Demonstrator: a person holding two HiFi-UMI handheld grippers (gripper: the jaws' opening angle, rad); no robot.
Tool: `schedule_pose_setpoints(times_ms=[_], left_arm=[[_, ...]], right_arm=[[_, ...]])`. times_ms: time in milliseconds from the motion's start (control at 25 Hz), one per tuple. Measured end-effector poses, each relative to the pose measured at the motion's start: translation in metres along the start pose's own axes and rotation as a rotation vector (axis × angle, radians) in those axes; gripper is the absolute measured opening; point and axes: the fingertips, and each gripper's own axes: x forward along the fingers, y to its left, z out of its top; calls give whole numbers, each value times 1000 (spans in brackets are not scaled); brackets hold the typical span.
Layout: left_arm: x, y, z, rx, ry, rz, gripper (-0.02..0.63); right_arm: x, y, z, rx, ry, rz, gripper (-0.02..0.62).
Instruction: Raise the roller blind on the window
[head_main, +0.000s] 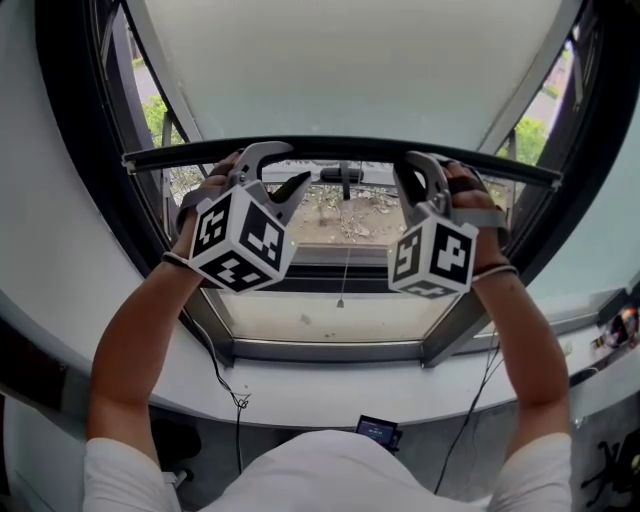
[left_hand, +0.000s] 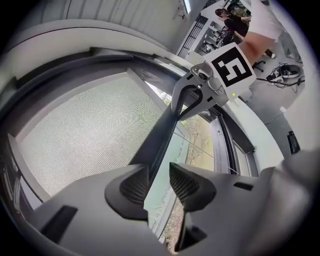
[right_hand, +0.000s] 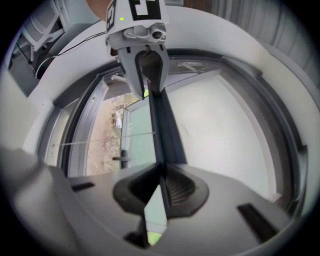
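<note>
The white roller blind (head_main: 350, 60) covers the upper part of the window, and its black bottom bar (head_main: 340, 150) runs across the view. My left gripper (head_main: 278, 170) sits at the left part of that bar with one finger above it and one below. In the left gripper view the bar (left_hand: 160, 130) runs in beside one pad of my left gripper (left_hand: 159, 182), and glass shows through the gap, so it is open. My right gripper (head_main: 420, 182) holds the right part of the bar. In its own view my right gripper (right_hand: 161, 186) is shut on the bar (right_hand: 162, 130).
Below the bar the glass shows gravel outside, a dark window handle (head_main: 342, 178) and a thin hanging cord (head_main: 345, 265). The white sill (head_main: 300, 385) curves below, with cables and a small device (head_main: 377, 430) near my body. The dark window frame (head_main: 70, 130) flanks both sides.
</note>
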Motion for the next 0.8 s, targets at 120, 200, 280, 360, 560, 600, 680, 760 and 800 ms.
schedule_pose_setpoints(times_ms=[120, 200, 280, 360, 560, 600, 680, 760, 800], left_arm=[[-1, 4, 3, 2, -6, 5, 140], [-1, 8, 5, 9, -5, 9, 140], [-1, 11, 7, 18, -7, 14, 140], [-1, 14, 9, 24, -10, 19, 140], [-4, 26, 18, 43, -24, 47, 140], [-5, 30, 20, 45, -27, 52, 140], [-6, 37, 25, 48, -29, 57, 140], [-6, 43, 29, 57, -32, 66, 140], [-6, 46, 31, 62, -33, 71, 140]], right_arm=[[0, -5, 1, -3, -1, -5, 43], [1, -9, 2, -1, 0, -4, 43], [1, -13, 2, -6, -1, -9, 43], [1, -17, 2, -12, -2, -18, 43], [0, -33, 6, -14, -3, -46, 43], [0, -37, 7, -14, -3, -51, 43], [0, -46, 8, -10, -3, -57, 43], [0, -53, 9, -13, -4, -67, 43], [0, -57, 9, -17, -4, -74, 43]])
